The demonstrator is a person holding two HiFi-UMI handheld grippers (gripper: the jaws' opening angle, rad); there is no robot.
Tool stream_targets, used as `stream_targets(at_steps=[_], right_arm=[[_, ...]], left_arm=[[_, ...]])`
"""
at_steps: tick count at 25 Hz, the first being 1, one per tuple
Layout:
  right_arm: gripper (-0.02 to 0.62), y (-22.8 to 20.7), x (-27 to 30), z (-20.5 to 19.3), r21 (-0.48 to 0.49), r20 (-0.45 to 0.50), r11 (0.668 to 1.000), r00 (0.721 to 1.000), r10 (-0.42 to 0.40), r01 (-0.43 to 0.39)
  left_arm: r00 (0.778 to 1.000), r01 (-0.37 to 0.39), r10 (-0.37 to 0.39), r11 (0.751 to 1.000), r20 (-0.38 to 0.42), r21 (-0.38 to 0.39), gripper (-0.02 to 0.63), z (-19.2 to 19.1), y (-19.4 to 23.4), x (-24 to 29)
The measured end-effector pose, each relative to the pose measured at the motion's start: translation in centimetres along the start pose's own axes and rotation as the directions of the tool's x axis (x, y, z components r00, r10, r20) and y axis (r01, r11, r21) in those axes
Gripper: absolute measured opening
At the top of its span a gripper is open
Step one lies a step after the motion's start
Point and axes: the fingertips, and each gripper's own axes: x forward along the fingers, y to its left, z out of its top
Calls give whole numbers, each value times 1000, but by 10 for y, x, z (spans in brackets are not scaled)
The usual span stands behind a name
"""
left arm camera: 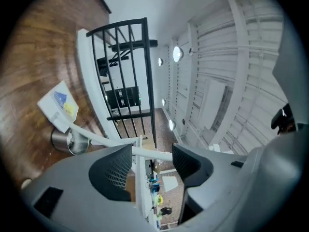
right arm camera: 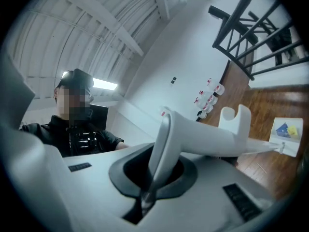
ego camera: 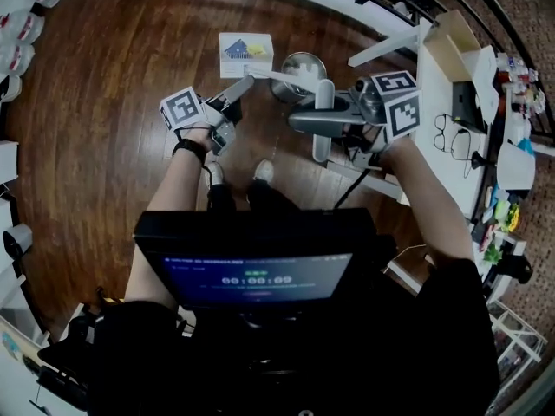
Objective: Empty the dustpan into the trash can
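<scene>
A white long-handled dustpan has its flat pan [ego camera: 245, 55] over the wood floor, with blue and yellow bits on it [left arm camera: 59, 105]. Beside the pan stands the small round metal trash can [ego camera: 300, 66] [left arm camera: 66, 141]. My right gripper [ego camera: 302, 121] [right arm camera: 153, 178] is shut on the broad end of the dustpan's handle [right arm camera: 207, 134], which runs out toward the pan [right arm camera: 286, 133]. My left gripper [ego camera: 244, 85] [left arm camera: 152, 159] is open. The thin white handle rod [left arm camera: 145, 152] crosses just past its tips, and the pads do not press on it.
A white desk [ego camera: 451, 128] with glasses, a box and small items stands at the right. A black railing [left arm camera: 126, 76] runs behind the can. White rolls [ego camera: 26, 24] line the left edge. The person's shoes [ego camera: 263, 172] are just below the grippers.
</scene>
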Motion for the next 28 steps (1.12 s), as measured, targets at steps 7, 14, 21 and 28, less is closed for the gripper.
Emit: stream_targets(at_steps=[7,14,21,28], right_arm=[[0,14,-10,-1,-59,-21,997,999,-49,48],[5,58,-69,-10,-97,58,992,995,-79,84],[10,74,-106,-34,-126,52,984,991,-119,125],[11,89,-136,-64,-154,9,975,986,-164,163]], left_arm=[[991,65,-17,929,132,-365,270,-3,35,48],[998,44,-62,901,-27,-432,268,-69,3,126],[991,3,-68,874,-115,-486,264,-137,7,166],[992,47,-109,800,-68,-597,254,-184,-4,219]])
